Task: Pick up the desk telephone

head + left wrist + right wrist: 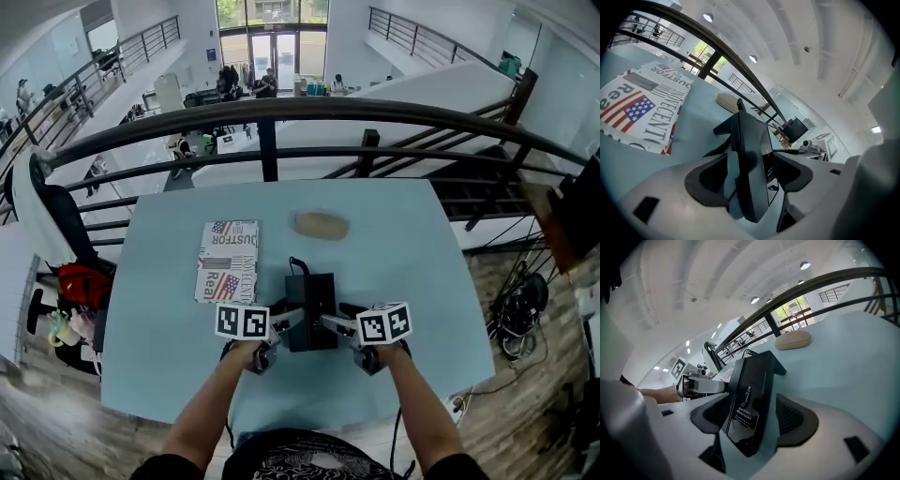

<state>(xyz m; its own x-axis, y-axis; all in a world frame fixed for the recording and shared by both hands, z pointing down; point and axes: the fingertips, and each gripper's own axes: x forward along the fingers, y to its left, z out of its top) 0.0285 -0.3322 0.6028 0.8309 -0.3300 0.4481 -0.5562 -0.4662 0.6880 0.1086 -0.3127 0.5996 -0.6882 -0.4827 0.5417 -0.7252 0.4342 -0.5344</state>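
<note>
A black desk telephone (310, 309) lies on the light blue table (159, 356), near its front edge, with a cord (298, 265) at its far end. My left gripper (287, 320) reaches in from the phone's left side and my right gripper (335, 324) from its right. In the left gripper view the phone's edge (750, 154) stands between the open jaws of the left gripper (751, 177), with gaps at the pads. In the right gripper view the phone's other side (752, 394) stands between the open jaws of the right gripper (754, 419).
A printed paper with a flag design (228, 261) lies left of the phone. A beige oblong pad (321, 225) lies beyond it. A dark railing (269, 141) runs along the table's far edge. A chair (52, 211) and a red bag (82, 283) stand at the left.
</note>
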